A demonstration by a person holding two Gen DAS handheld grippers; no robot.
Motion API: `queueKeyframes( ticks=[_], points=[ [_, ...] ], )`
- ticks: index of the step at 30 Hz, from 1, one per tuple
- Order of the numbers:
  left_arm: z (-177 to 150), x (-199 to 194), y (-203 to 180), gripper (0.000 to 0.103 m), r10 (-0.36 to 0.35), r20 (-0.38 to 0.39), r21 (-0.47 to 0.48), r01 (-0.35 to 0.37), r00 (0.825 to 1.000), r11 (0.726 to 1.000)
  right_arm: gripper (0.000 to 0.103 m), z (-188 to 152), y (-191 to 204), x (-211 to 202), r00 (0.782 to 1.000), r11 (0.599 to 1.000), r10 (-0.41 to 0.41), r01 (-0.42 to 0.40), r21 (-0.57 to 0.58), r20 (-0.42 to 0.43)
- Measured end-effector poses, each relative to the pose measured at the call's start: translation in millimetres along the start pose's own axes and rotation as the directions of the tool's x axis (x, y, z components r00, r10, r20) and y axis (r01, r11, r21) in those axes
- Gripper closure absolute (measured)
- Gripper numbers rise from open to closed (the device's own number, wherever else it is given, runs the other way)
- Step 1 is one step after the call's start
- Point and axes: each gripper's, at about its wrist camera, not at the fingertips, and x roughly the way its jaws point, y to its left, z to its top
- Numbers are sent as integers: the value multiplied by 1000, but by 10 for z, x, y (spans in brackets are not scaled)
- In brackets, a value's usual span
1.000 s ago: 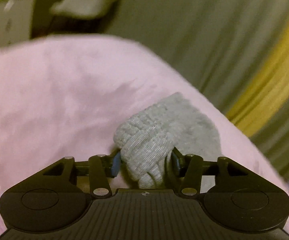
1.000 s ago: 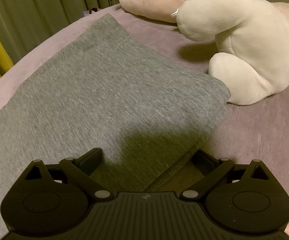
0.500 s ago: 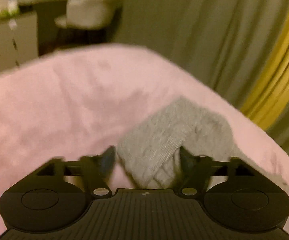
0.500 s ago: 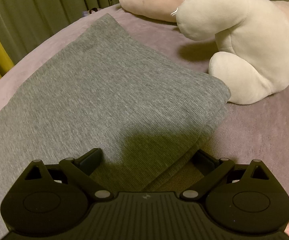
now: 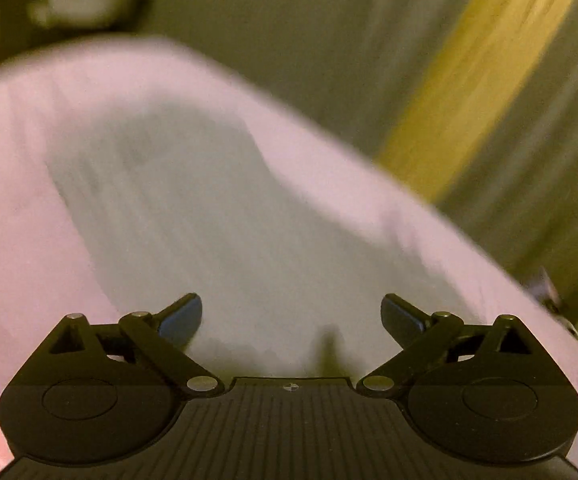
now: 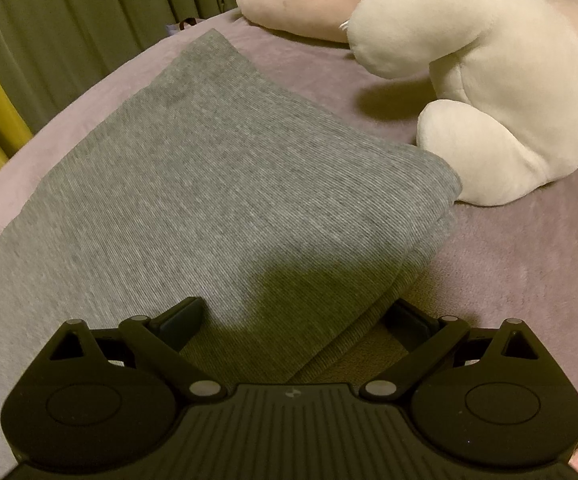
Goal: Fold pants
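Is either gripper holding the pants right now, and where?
Neither: left gripper, jaws just opened, and right gripper both stand open over the grey pants.

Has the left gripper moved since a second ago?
Yes. The left gripper has let go of the grey pants, its jaws just opening wide, and swung so the yellow curtain stripe sits nearer the picture's middle.

grey ribbed pants (image 6: 177, 184) on a pinkish-mauve blanket (image 6: 509, 280); cream plush toy (image 6: 489, 92); olive curtain (image 6: 61, 20) with a yellow stripe.
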Motion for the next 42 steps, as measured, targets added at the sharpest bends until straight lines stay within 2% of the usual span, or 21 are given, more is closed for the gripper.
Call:
queueKeyframes(
  ticks=[1, 2, 3, 4, 5, 6, 7, 15, 18, 20, 22, 26, 28, 29, 30, 32, 33, 35, 38, 41, 42],
  points=[
    [-150, 105, -106, 4, 7, -53, 3, -7, 999, 1000, 4, 4, -9, 3, 1000, 1000, 5, -5, 3, -2],
    [-277, 177, -219, 2, 30, -63, 42, -27, 998, 999, 4, 7, -9, 7, 1000, 1000, 6, -6, -2, -7],
    [-413, 202, -370, 2, 83, -19, 130, -80, 996, 988, 4, 13, 6, 13, 1000, 1000, 1, -1, -13, -12],
    [-516, 259, -529, 1, 155, 10, 244, -153, 988, 957, 4, 17, 34, 24, 1000, 1000, -10, 9, -28, -18],
    [-561, 327, -659, 1, 220, -4, 317, -208, 975, 925, 4, 24, 57, 37, 1000, 999, -20, 19, -42, -21],
    [-582, 390, -735, 1, 265, -9, 365, -243, 964, 899, 4, 29, 76, 49, 999, 998, -26, 25, -53, -23],
    [-601, 412, -761, 0, 281, 1, 380, -260, 960, 888, 4, 37, 88, 59, 999, 998, -28, 26, -60, -26],
    [-573, 358, -816, 0, 296, -4, 329, -278, 955, 903, 4, 45, -78, -40, 999, 999, 43, -44, -21, -11],
    [-594, 363, -855, 0, 315, 1, 333, -298, 949, 895, 4, 16, -119, -247, 997, 1000, 26, -25, -14, 73],
    [-578, 403, -858, 0, 322, 2, 336, -304, 947, 891, 4, -11, -65, -416, 985, 995, 84, -75, -65, 148],
    [-585, 389, -855, 0, 324, -1, 333, -306, 946, 892, 4, -27, 42, -519, 967, 974, 184, -156, -163, 177],
    [-590, 382, -860, 0, 326, 0, 331, -308, 945, 892, 5, -98, 260, -438, 948, 910, 292, -234, -342, 126],
    [-589, 371, -854, 0, 323, -3, 328, -305, 946, 894, 11, -150, 287, -334, 939, 881, 333, -279, -383, 83],
    [-587, 370, -848, 0, 321, -5, 325, -302, 947, 896, 22, -139, 264, -266, 936, 874, 350, -309, -376, 44],
    [-584, 373, -841, 0, 320, -7, 322, -300, 948, 898, 32, -100, 209, -223, 933, 880, 359, -329, -343, 25],
    [-580, 377, -836, 0, 318, -10, 319, -299, 948, 899, 41, -30, 55, -143, 936, 907, 350, -329, -263, 36],
    [-583, 377, -837, 0, 319, -9, 320, -299, 948, 899, 55, 0, -56, -109, 938, 920, 341, -320, -225, 60],
    [-583, 372, -833, 0, 318, -9, 320, -298, 948, 899, 75, 61, -304, -88, 943, 946, 316, -305, -115, 104],
    [-581, 360, -817, 0, 311, -11, 312, -293, 950, 904, 75, 80, -778, -145, 929, 927, 323, -349, 138, 182],
    [-581, 366, -813, 0, 311, -12, 311, -292, 950, 904, 74, -34, -1209, -149, 912, 845, 347, -406, 348, 220],
    [-581, 365, -816, 0, 311, -12, 312, -292, 950, 904, 74, -63, -1314, -131, 902, 818, 370, -430, 382, 223]
  ],
)
